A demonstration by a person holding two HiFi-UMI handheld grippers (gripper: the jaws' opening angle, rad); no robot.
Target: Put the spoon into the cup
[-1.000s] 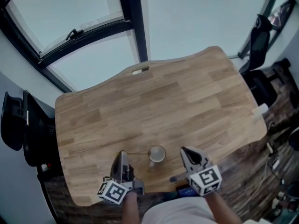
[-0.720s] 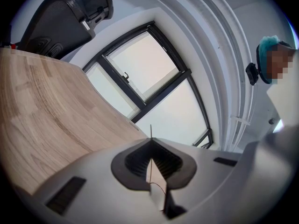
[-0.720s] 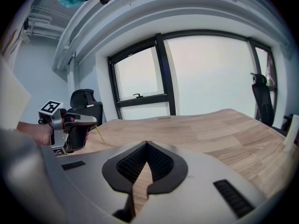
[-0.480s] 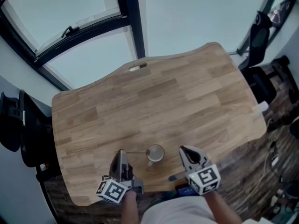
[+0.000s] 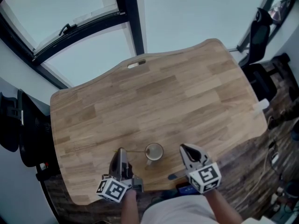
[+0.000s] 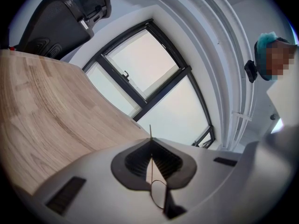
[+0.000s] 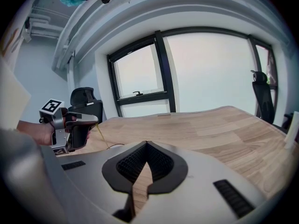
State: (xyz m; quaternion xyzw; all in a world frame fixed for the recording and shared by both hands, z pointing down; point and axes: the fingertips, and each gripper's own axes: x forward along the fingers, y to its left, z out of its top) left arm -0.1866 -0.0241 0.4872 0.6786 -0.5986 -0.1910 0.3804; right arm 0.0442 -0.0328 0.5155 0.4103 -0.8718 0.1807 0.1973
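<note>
loc: prob. office | wood desk [image 5: 154,92] | 2 desk chairs [image 5: 258,34] | big windows [image 7: 210,71]

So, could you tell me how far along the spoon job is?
Done: the left gripper is shut on the spoon, beside the cup. In hand: the spoon's free end points at the cup's rim. Left: getting it into the cup and letting go. The right gripper holds nothing.

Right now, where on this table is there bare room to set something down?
The far half of the table is bare, from its far edge down to the cup. The left and right ends are bare too. It is crowded only at the near edge: the cup sits between the left gripper, holding the spoon, and the right gripper.
</note>
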